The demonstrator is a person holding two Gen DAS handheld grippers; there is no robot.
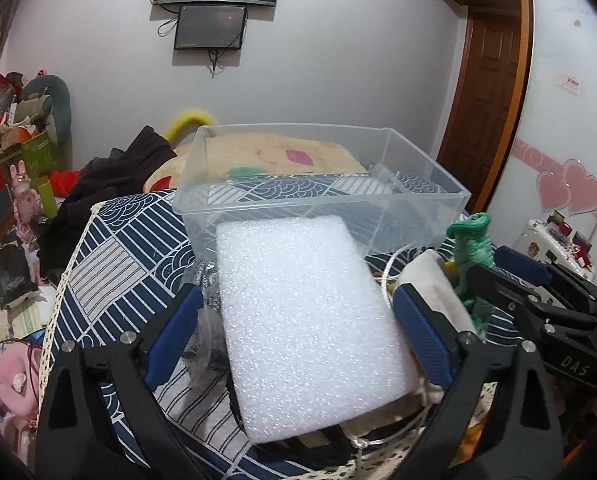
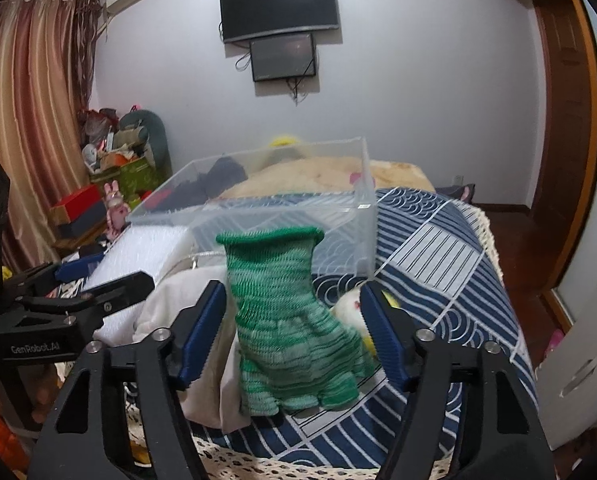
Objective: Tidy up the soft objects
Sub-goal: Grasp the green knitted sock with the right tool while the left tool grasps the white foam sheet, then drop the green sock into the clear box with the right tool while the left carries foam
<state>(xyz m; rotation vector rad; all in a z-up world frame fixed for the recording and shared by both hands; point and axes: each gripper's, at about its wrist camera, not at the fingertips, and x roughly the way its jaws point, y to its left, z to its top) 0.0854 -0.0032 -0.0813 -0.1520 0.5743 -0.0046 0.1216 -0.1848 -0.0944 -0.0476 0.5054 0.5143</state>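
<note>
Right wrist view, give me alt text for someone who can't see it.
A green knit glove stands cuff-up between the open blue-padded right tongs, on a navy patterned bedspread. Behind it sits a clear plastic bin; at left, the left tongs flank a white foam block.

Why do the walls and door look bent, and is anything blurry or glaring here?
Left wrist view: the fisheye lens bows the door frame and darkens the corners; the foam block looks bright and slightly smeared. Right wrist view: the curtain curves likewise; the green glove is softly blurred at its edges; the clear box shows faint sheen.
</note>
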